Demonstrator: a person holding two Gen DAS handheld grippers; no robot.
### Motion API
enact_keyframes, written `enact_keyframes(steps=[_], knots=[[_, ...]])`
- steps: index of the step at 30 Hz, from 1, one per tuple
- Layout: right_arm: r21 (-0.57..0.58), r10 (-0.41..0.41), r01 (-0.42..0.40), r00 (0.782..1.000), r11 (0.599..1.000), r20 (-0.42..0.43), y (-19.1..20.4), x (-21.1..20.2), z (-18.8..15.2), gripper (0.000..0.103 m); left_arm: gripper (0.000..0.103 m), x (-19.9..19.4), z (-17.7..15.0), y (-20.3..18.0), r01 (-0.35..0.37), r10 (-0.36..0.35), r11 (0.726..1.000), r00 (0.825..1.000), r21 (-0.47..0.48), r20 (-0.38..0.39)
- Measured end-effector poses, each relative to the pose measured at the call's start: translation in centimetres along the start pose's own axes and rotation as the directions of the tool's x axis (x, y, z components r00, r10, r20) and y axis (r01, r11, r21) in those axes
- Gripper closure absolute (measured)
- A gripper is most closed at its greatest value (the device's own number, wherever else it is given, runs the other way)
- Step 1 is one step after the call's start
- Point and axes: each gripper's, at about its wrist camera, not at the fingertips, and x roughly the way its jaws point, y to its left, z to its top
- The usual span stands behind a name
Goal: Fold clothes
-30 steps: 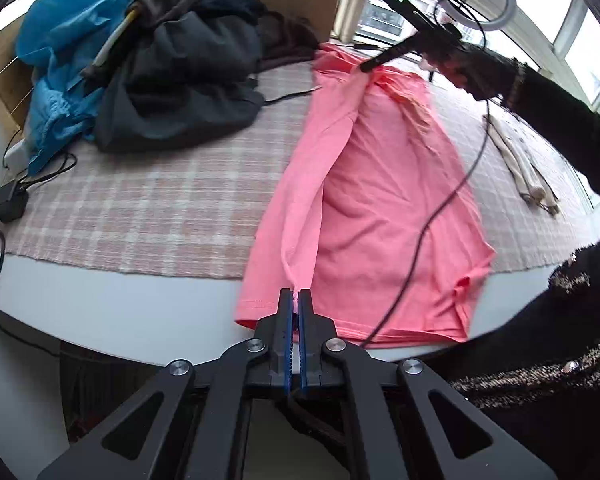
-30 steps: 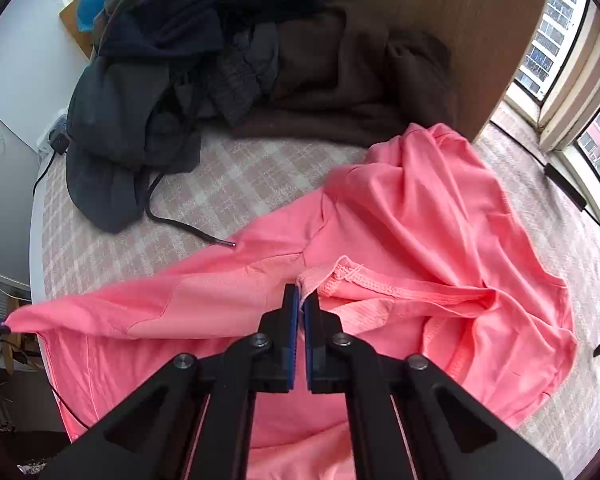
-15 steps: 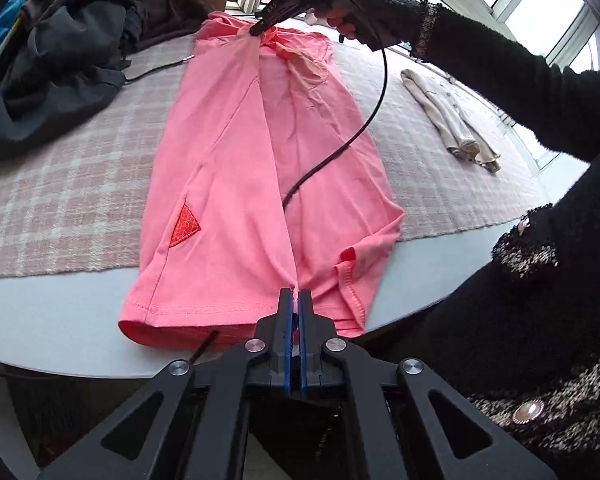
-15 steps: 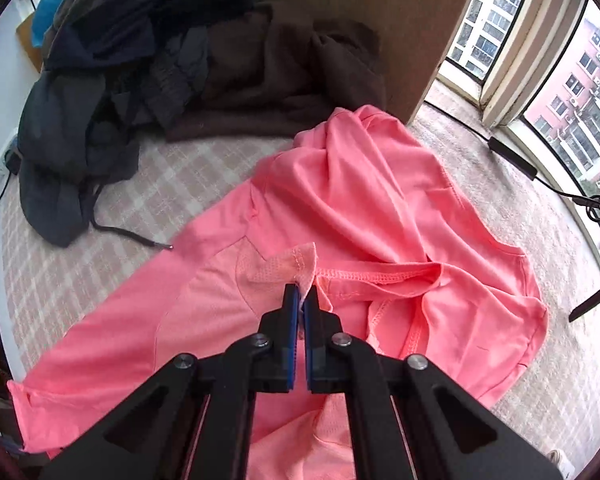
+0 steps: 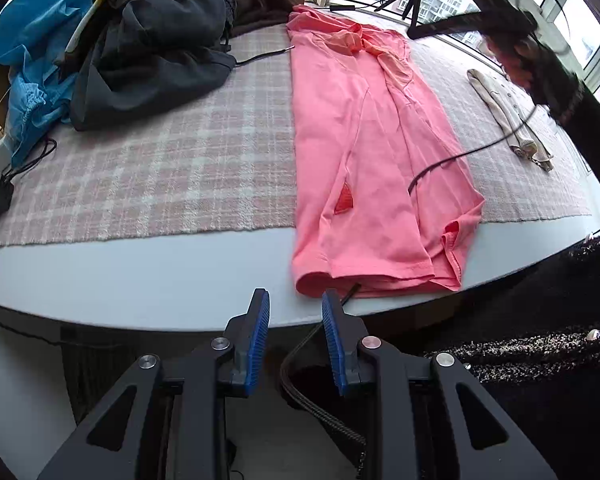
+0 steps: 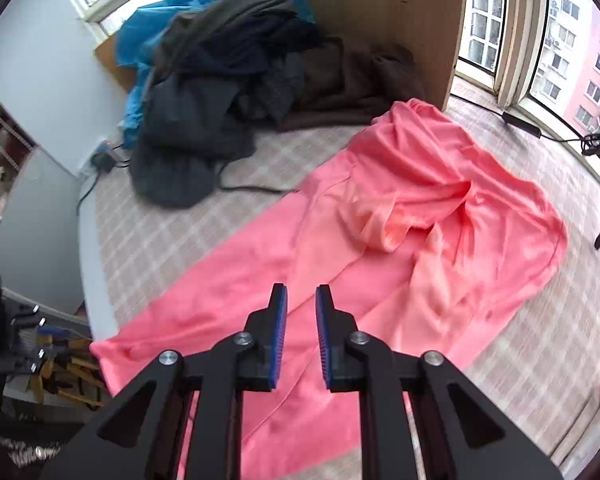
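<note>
A pink shirt (image 5: 364, 140) lies folded lengthwise in a long strip on the checked cloth, its hem hanging just over the table's near edge. My left gripper (image 5: 294, 300) is open, just short of the hem and a little to its left, holding nothing. In the right wrist view the pink shirt (image 6: 400, 240) spreads out below, its collar end bunched near the wooden panel. My right gripper (image 6: 301, 300) hovers above the shirt, open and empty. That gripper (image 5: 416, 32) also shows in the left wrist view, held by a dark-sleeved hand above the collar end.
A pile of dark clothes (image 5: 156, 28) and a blue garment (image 5: 24, 60) fill the table's far left. A beige garment (image 5: 508, 116) lies folded to the right. A black cable (image 5: 452, 160) crosses the shirt. A wooden panel (image 6: 380, 20) stands behind the pile.
Both grippers have opened and let go of the pink shirt. The right one has lifted away from the collar; the left one has drawn back from the hem. The shirt now lies flat.
</note>
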Motion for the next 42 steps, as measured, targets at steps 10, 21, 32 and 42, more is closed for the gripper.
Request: enact_keyframes(steps=[10,21,32,42], knots=[[0.386,0.117,-0.14,0.99,0.912,0.082,7.1,-8.6,-20.5,0.086,0.078,-4.4,1.8,9.9,-0.052,0.052,0.999,0.998,0.014,0.026],[0.342,-0.137,0.179,0.98,0.923,-0.142,14.8,5.3,-20.5,0.086,0.076,2.1,4.2,2.9,0.195,-0.19,0.937,0.981,0.29,-0.046],[0.438,-0.237,0.197,0.971,0.877,0.039,14.1,-3.9,-15.1,0.086,0.077,3.1,0.9,-1.2,0.322,-0.264,0.842,0.946,0.433,-0.189],[0.335,-0.372,0.274,0.886,0.901,0.277,9.1,-14.9,1.7,0.079,0.075,-6.9,19.4,3.5,0.034,-0.147,0.918,0.955,0.396,0.258]])
